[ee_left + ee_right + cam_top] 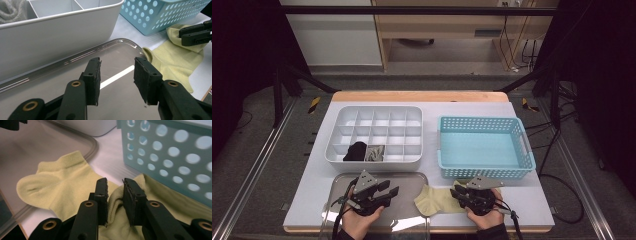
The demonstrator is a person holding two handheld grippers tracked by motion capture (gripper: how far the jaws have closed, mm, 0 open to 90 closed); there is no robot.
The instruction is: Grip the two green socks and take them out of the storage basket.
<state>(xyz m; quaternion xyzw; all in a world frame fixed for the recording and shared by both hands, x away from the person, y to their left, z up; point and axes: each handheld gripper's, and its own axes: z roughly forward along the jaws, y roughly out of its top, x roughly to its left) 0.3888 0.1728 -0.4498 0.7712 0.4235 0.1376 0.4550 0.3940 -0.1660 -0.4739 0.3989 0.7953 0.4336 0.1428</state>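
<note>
A pale yellow ankle sock (434,199) lies flat on the white table, at the near edge just in front of the light blue perforated basket (484,172). Its cuff end laps onto the right rim of the clear plastic tray (412,176), and its other end runs under the right gripper (458,192).

In the right gripper view that gripper (115,195) stands low over the sock (62,187), with a raised fold of the yellow fabric between its two black jaws. The jaws sit a narrow gap apart, and whether the pads press on the fold cannot be told. The basket wall (172,157) rises just to its right.

The left gripper (387,190) hovers over the clear tray, to the left of the sock. In its own view the left gripper (117,75) has its jaws spread apart with nothing between them, only the tray surface (75,72) beneath.

Just beyond the tray stands a white compartment organiser (377,112). Its near row holds a rolled black sock (356,150) in one cell and a rolled grey sock (374,153) in the cell to the right of it.
</note>
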